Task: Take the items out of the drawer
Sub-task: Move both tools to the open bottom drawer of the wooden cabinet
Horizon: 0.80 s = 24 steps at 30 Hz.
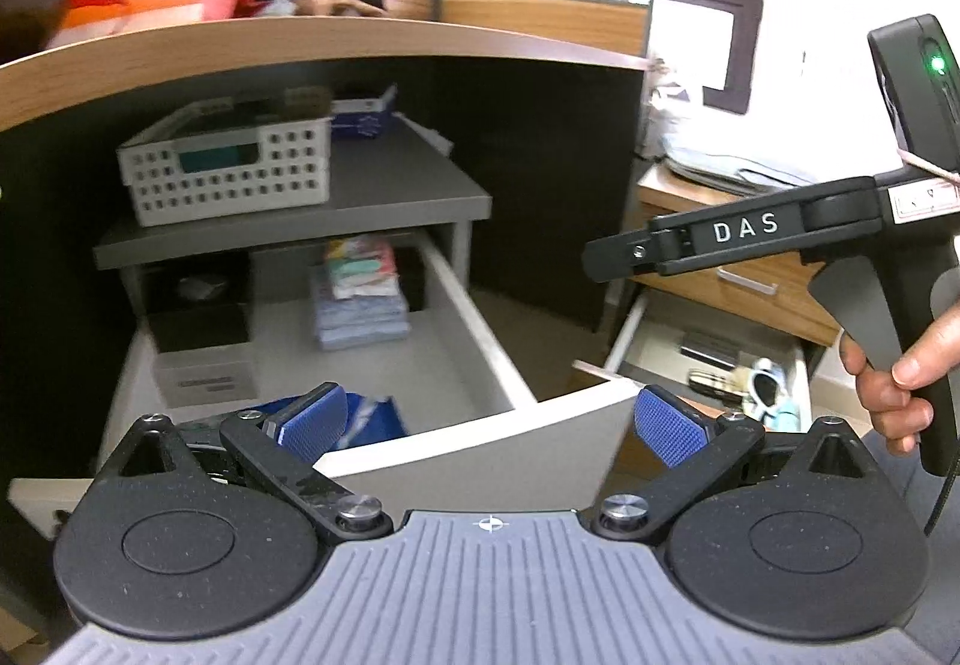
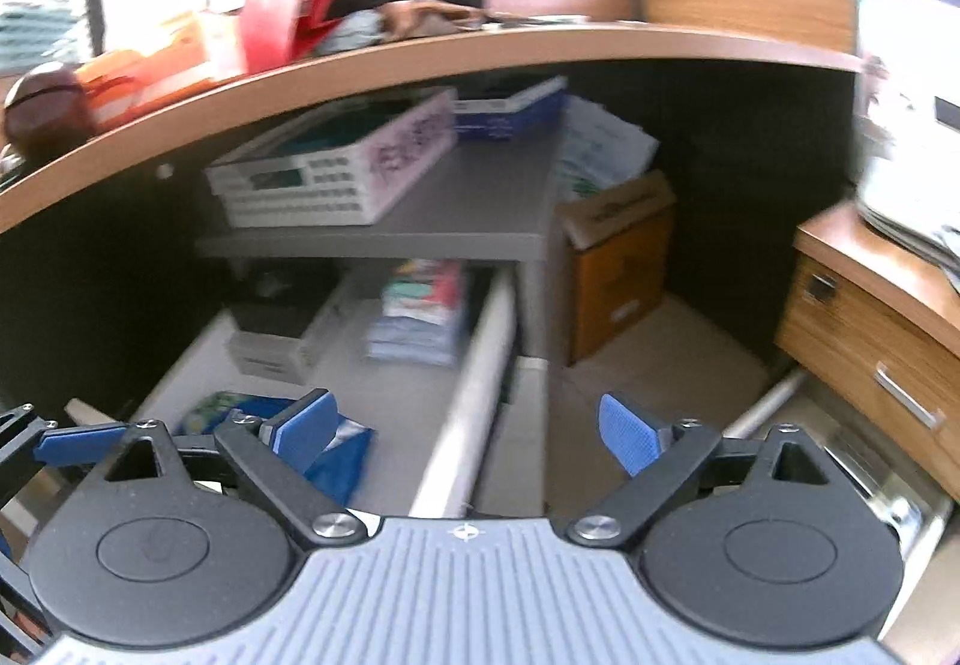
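Note:
A white drawer (image 1: 474,323) stands pulled out under the desk. It holds a stack of folded blue cloths topped by a colourful packet (image 1: 360,293), a black box (image 1: 198,305), a white box (image 1: 204,380) and a blue packet (image 1: 375,416) near the front. My left gripper (image 1: 491,428) is open over the drawer's front edge, empty. The right gripper (image 1: 612,254) shows from the side, held by a hand (image 1: 900,389). In the right wrist view my right gripper (image 2: 468,431) is open and empty above the drawer's right wall (image 2: 480,377), with the stack (image 2: 420,317) and blue packet (image 2: 339,455) ahead.
A white perforated basket (image 1: 228,167) and a blue box (image 1: 363,116) sit on the grey cabinet top. The curved wooden desk (image 1: 300,47) overhangs. An orange cardboard box (image 2: 618,269) stands on the floor. A wooden drawer unit (image 2: 882,341) at right has its lower drawer (image 1: 720,365) open.

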Each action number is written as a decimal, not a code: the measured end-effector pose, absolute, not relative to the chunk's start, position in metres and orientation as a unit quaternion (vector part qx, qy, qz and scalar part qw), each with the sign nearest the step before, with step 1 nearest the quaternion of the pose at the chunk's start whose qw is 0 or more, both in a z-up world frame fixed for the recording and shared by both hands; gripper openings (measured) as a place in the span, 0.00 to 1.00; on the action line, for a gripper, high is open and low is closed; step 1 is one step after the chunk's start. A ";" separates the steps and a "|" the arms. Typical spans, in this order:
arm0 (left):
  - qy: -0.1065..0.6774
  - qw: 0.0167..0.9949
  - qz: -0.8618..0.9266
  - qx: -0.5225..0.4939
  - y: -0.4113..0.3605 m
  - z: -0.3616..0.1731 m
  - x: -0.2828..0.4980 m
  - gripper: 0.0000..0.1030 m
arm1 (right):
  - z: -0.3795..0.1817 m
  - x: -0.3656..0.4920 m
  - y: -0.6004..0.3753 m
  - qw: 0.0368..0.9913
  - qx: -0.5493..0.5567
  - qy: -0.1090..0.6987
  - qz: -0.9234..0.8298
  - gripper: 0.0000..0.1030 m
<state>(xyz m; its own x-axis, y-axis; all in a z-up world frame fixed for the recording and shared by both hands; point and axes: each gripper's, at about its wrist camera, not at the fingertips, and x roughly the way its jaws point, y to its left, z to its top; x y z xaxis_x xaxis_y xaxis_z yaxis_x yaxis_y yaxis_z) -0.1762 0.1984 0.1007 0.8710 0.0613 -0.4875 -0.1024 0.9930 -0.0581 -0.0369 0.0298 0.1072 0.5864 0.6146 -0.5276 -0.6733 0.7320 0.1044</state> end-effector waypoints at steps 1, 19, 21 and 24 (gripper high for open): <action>0.251 0.967 0.035 -0.039 0.194 0.100 -0.173 1.00 | 0.105 -0.036 0.022 0.892 -0.048 0.277 0.353 0.94; 0.264 0.962 -0.074 0.018 0.116 0.068 -0.101 1.00 | 0.036 -0.027 -0.085 0.958 0.001 0.259 0.120 0.95; 0.266 0.960 -0.080 0.023 0.109 0.064 -0.092 1.00 | 0.025 -0.024 -0.096 0.960 0.012 0.263 0.091 0.95; 0.271 0.959 -0.079 0.031 0.100 0.057 -0.077 1.00 | 0.009 -0.019 -0.110 0.960 0.029 0.272 0.057 0.95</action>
